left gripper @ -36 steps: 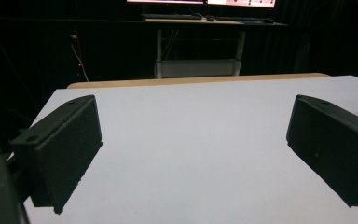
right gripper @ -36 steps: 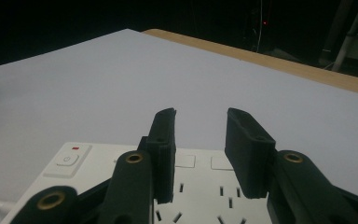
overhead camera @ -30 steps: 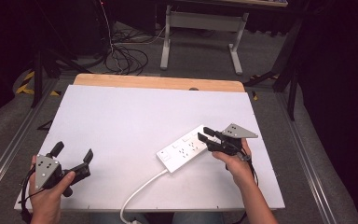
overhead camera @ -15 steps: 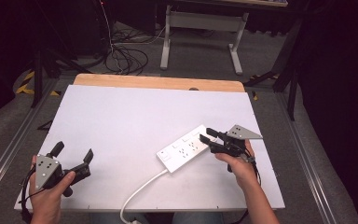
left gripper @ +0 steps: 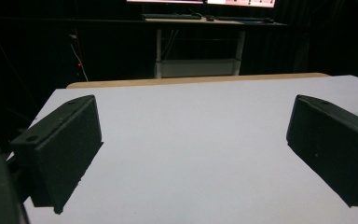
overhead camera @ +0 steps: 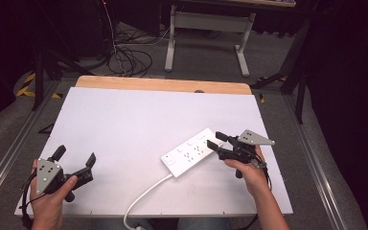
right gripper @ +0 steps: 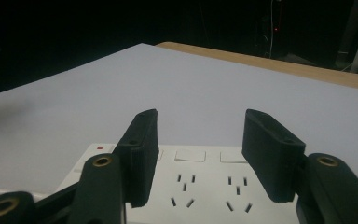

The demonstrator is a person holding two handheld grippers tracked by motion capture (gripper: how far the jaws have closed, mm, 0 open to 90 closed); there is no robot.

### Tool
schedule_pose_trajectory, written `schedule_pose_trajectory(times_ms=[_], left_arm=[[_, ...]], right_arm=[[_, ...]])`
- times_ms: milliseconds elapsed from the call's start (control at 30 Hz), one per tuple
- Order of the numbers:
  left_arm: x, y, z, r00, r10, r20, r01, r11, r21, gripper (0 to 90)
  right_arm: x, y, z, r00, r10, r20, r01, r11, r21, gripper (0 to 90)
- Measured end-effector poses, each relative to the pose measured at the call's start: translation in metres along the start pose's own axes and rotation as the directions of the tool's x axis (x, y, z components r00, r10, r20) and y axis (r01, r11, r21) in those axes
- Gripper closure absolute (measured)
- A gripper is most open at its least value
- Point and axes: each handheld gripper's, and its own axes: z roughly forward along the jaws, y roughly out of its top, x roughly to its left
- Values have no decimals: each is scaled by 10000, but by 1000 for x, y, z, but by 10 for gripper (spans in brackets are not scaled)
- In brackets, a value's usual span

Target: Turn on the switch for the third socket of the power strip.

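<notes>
The right tool [overhead camera: 214, 140] hovers over the far end of the white power strip [overhead camera: 191, 151], its jaws partly parted and just opening, gripping nothing. The strip lies on the bench [overhead camera: 139, 115], toward its right side. Well left of the strip, the left tool [overhead camera: 75, 158] stands wide, empty.

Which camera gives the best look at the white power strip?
The high view: the whole power strip lies on the table with its cord, by the right gripper. The right gripper view shows its sockets and switches up close, cut off at the edges. The left gripper view catches one white corner at the right edge.
</notes>
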Motion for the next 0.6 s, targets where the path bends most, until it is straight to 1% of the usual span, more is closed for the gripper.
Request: schedule_pose_trajectory(times_ms=[233, 367, 533, 600], left_arm=[[0, 0, 0, 10000, 18, -26, -18, 10000, 10, 38], [1, 0, 0, 10000, -34, -35, 34, 10000, 4, 38], [1, 0, 0, 10000, -50, -17, 50, 10000, 8, 38], [1, 0, 0, 10000, -53, -26, 53, 10000, 12, 38]], right_arm=[[-2, -1, -4, 9998, 174, -32, -174, 9997, -150, 379], [-1, -2, -4, 9996, 290, -47, -291, 9992, -258, 335], [-1, -2, -2, 9995, 296, -74, -298, 9992, -266, 309], [0, -2, -2, 9994, 336, -38, -337, 9990, -294, 280]])
